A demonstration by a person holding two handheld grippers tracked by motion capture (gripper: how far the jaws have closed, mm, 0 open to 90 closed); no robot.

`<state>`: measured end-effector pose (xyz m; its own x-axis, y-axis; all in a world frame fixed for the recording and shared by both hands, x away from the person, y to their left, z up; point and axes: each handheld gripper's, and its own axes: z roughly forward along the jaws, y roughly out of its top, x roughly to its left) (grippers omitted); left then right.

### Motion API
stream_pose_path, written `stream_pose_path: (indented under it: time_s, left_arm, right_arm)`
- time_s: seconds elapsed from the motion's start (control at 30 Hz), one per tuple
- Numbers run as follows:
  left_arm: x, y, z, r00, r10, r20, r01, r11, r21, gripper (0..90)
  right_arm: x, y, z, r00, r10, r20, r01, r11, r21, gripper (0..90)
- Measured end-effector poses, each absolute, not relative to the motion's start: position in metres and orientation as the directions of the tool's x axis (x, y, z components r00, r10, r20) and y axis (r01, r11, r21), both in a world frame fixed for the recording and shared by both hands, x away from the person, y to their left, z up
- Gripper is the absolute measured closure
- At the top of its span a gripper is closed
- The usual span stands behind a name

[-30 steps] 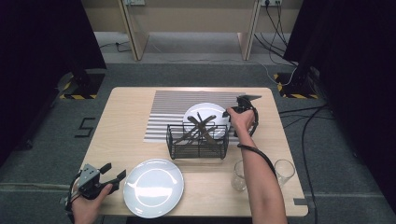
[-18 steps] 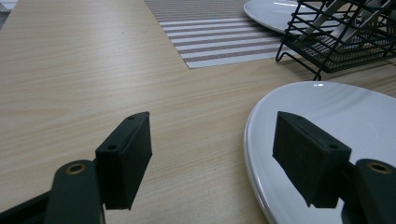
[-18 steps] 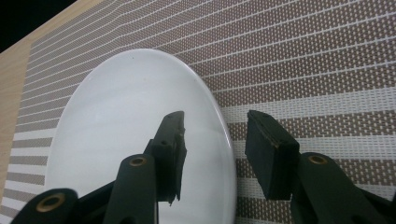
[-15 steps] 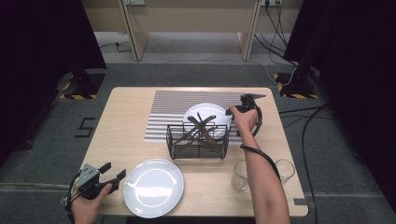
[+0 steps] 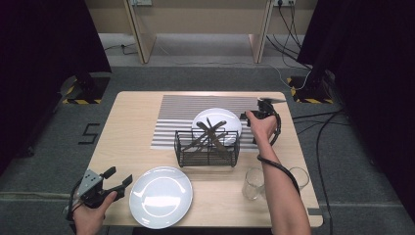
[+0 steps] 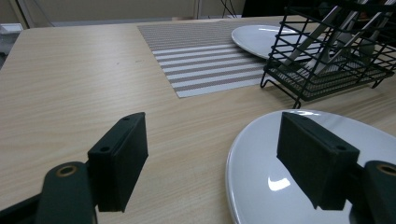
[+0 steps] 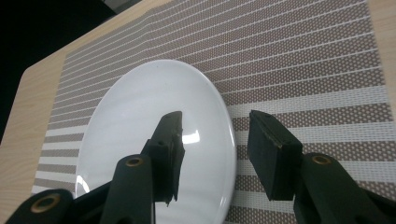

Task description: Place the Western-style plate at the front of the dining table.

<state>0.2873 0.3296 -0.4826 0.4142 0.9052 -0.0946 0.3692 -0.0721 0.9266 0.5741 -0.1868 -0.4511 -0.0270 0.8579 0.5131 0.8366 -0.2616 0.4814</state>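
Note:
A white plate (image 5: 160, 196) lies at the table's front. My left gripper (image 5: 119, 176) sits just left of it, open. In the left gripper view the left gripper (image 6: 215, 163) has just been opening, its right pad (image 6: 313, 163) hangs over the plate (image 6: 261, 200), and nothing is gripped. A second white plate (image 5: 218, 120) rests on the striped placemat (image 5: 181, 110). My right gripper (image 5: 246, 116) hovers at this plate's right edge. In the right gripper view the right gripper (image 7: 215, 140) has just been opening, astride the rim of the plate (image 7: 140, 116) without touching it.
A black wire basket (image 5: 208, 147) with several pieces of cutlery stands between the two plates, also in the left gripper view (image 6: 327, 51). Two clear glasses (image 5: 253, 183) (image 5: 299, 177) stand at the front right beside my right forearm. Cables trail off the table's right side.
My right hand has lifted a little and drifted right, away from the plate on the mat. The left hand has stayed in place.

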Motion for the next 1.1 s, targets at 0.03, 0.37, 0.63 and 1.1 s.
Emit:
stream_pose_path:
  time_s: [0.03,0.37,0.63,1.1]
  left_arm:
    - [0.287,0.329,-0.482,0.417,0.904,-0.095,0.37,-0.074,0.926,23.2]
    - [0.292,0.318,-0.466,0.461,0.882,-0.101,0.359,-0.082,0.93,18.5]
    - [0.298,0.31,-0.457,0.487,0.867,-0.11,0.352,-0.079,0.933,18.6]
    - [0.311,0.289,-0.437,0.56,0.823,-0.09,0.32,-0.115,0.94,18.3]
  right_arm:
    - [0.572,-0.187,-0.45,-0.039,0.854,0.518,0.836,-0.257,0.486,55.3]
    - [0.558,-0.191,-0.443,-0.056,0.846,0.53,0.824,-0.26,0.504,54.5]
    - [0.551,-0.19,-0.439,-0.075,0.842,0.534,0.818,-0.255,0.515,53.8]
    - [0.535,-0.196,-0.419,-0.113,0.851,0.512,0.797,-0.23,0.558,54.3]
